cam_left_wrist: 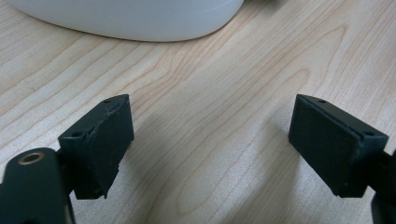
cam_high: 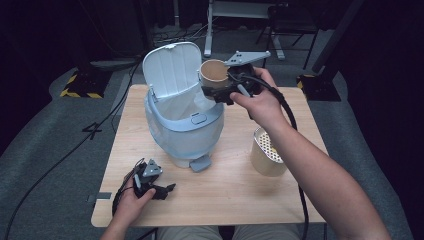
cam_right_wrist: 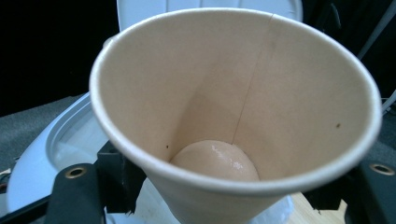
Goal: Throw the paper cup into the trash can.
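The right gripper [cam_high: 222, 86] is clamped on a paper cup [cam_high: 214, 73], one jaw on each side of its wall, holding it upright in the air over the open bin [cam_high: 182, 122], just in front of the raised lid [cam_high: 172, 67]. A little liquid sits in the cup's bottom. The left gripper [cam_high: 159, 189] rests low on the wooden surface [cam_high: 225, 190], jaws wide apart with nothing between them. A perforated container [cam_high: 267, 151] stands to the right.

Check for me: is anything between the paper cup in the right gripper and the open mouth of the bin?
Nothing visible blocks it. The right gripper holds the paper cup at the bin, whose lid stands open behind it. The white liner lies clear in the mouth. The perforated holder stands off to the side.
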`<action>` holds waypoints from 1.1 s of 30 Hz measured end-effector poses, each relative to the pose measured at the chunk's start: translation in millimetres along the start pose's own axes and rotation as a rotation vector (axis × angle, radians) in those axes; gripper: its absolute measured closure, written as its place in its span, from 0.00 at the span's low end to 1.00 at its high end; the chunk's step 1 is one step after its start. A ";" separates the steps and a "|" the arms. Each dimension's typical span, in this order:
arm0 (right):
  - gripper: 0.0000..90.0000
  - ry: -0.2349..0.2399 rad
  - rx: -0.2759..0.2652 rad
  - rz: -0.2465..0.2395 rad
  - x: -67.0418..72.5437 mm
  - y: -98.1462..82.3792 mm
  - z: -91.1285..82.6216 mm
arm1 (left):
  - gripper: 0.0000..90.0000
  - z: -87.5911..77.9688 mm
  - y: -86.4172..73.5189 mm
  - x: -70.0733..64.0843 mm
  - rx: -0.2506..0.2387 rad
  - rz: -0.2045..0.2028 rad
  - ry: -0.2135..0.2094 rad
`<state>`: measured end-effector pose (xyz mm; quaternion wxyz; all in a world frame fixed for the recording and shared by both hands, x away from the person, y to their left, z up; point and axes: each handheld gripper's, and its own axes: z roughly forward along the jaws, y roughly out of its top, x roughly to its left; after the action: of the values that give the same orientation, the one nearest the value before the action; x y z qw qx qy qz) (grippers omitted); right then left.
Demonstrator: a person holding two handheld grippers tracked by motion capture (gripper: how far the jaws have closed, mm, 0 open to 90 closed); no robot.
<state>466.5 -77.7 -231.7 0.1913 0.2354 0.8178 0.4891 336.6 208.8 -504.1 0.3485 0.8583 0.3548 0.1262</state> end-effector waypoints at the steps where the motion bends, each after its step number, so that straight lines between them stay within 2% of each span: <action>1: 0.31 0.000 0.000 0.000 0.0 0.0 0.0 | 0.16 0.0 0.0 0.0 0.000 0.000 0.000; 2: 0.31 0.005 -0.006 -0.010 2.3 2.7 9.2 | 0.16 0.0 0.0 0.0 0.000 0.000 0.000; 3: 0.31 0.005 -0.006 -0.010 2.3 2.7 9.2 | 0.16 0.0 0.0 0.0 0.000 0.000 0.000; 6: 0.31 0.042 -0.004 0.019 6.6 4.6 28.2 | 0.16 -0.1 0.0 0.1 0.001 0.001 0.001; 11: 0.31 0.043 0.016 0.016 13.4 3.8 44.1 | 0.16 0.0 0.0 0.0 0.000 0.001 0.000; 12: 0.31 0.063 0.025 0.028 16.6 3.3 50.5 | 0.16 0.0 0.0 0.0 0.000 0.001 0.000; 15: 0.30 0.072 0.037 0.031 18.7 2.0 55.9 | 0.16 0.0 0.0 0.0 0.000 0.000 -0.001; 16: 0.23 0.118 0.060 0.055 19.0 -0.1 61.8 | 0.16 0.1 0.0 0.0 -0.001 0.000 0.000; 17: 0.23 0.118 0.060 0.055 19.0 -0.1 61.8 | 0.16 0.1 0.0 0.0 -0.001 0.000 0.000; 18: 0.14 0.112 0.064 0.084 19.8 -2.0 66.7 | 0.16 0.0 0.0 0.0 0.000 0.000 0.000; 19: 0.14 0.112 0.064 0.084 19.8 -2.0 66.7 | 0.16 0.0 0.0 0.0 0.000 0.000 0.000; 20: 0.17 0.099 0.049 0.115 20.5 -2.2 69.4 | 0.16 0.1 0.0 0.0 -0.001 0.000 0.000; 21: 0.17 0.095 0.044 0.118 20.7 -2.1 69.6 | 0.16 0.0 0.0 0.1 0.000 0.000 0.000; 24: 0.17 0.108 0.041 0.091 20.6 -0.8 65.6 | 0.16 0.0 0.0 0.1 0.000 0.001 0.000; 29: 0.17 0.115 0.034 0.077 20.6 0.9 58.5 | 0.16 0.0 0.0 0.1 0.000 0.000 -0.001; 33: 0.17 0.126 0.019 0.061 18.6 2.2 44.2 | 0.16 0.0 0.0 0.1 0.000 0.000 -0.001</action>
<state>475.8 -34.8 -251.1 0.1221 0.2307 0.8254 0.5006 336.6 208.9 -504.2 0.3487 0.8584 0.3546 0.1259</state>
